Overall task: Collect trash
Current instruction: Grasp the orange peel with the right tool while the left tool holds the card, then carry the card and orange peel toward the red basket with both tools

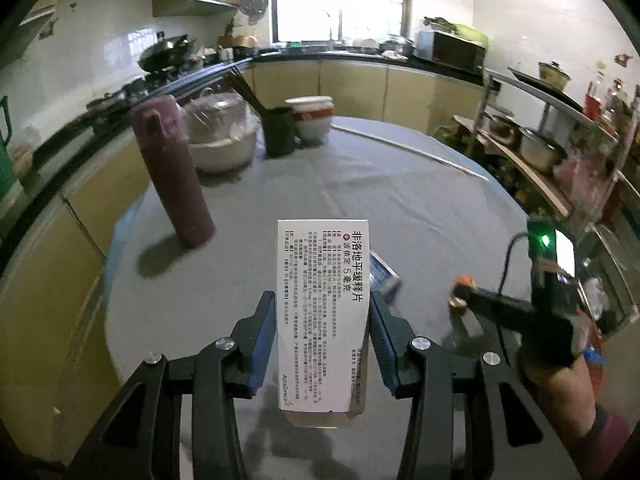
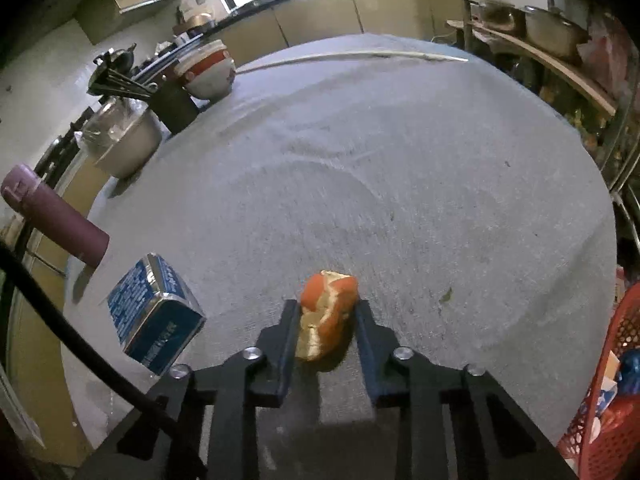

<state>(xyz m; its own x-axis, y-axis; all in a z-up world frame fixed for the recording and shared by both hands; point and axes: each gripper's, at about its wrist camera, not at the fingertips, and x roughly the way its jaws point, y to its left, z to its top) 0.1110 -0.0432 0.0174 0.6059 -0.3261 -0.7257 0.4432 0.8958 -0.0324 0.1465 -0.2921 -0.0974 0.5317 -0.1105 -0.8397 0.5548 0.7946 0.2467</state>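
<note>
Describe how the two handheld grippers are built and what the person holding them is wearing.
Both grippers, left gripper and right gripper, are black angular frames with silver bolt heads and blue-padded fingers. The right gripper carries a box with a green light and a black cable. A dark reddish sleeve shows.

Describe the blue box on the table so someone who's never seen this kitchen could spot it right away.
Find the round table under the grey cloth. Near its edge, close to the standing purple flask, lies the blue box. It is the only blue carton there, with white print and shiny silver edges, unlike the white medicine box.
</note>
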